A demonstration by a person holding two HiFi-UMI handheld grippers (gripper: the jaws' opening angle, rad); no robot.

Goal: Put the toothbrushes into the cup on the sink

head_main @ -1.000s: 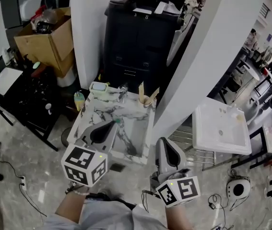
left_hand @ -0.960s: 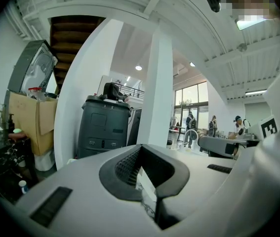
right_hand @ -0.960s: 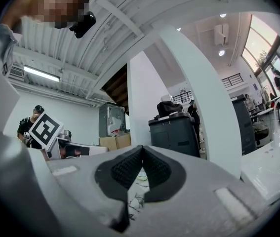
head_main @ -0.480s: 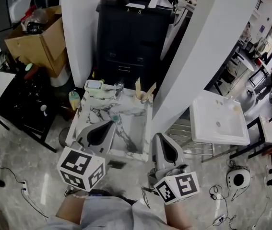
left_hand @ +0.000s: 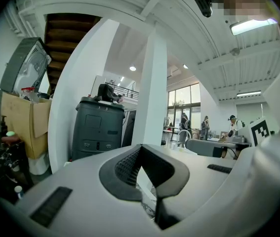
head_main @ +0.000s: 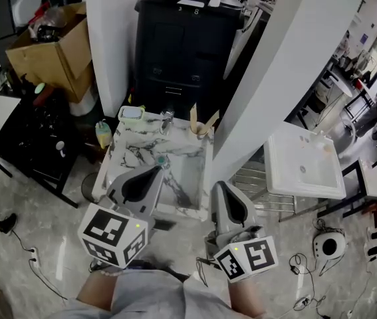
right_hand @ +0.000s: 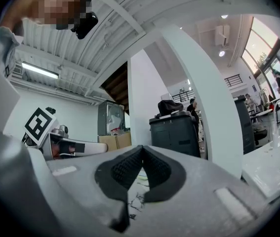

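Observation:
A marble-patterned sink [head_main: 175,181] stands in the middle of the head view. At its back right corner is a cup [head_main: 201,132] with two pale toothbrushes [head_main: 193,117] sticking up out of it. A small teal thing [head_main: 161,159] lies on the sink top; what it is I cannot tell. My left gripper [head_main: 157,171] hovers over the sink's front left, shut and empty. My right gripper [head_main: 219,187] hangs by the sink's front right corner, also shut and empty. In each gripper view the black pads [left_hand: 130,164] [right_hand: 125,169] meet with nothing between them.
A faucet [head_main: 167,118], a soap dish [head_main: 133,113] and a yellow bottle [head_main: 103,135] sit along the sink's back and left. Behind it stands a black cabinet [head_main: 181,52], with a white pillar [head_main: 274,78] to the right. A white basin [head_main: 304,168] lies further right, a cardboard box [head_main: 48,45] far left.
The head view has shifted slightly. Both grippers stay shut and nearly where they were.

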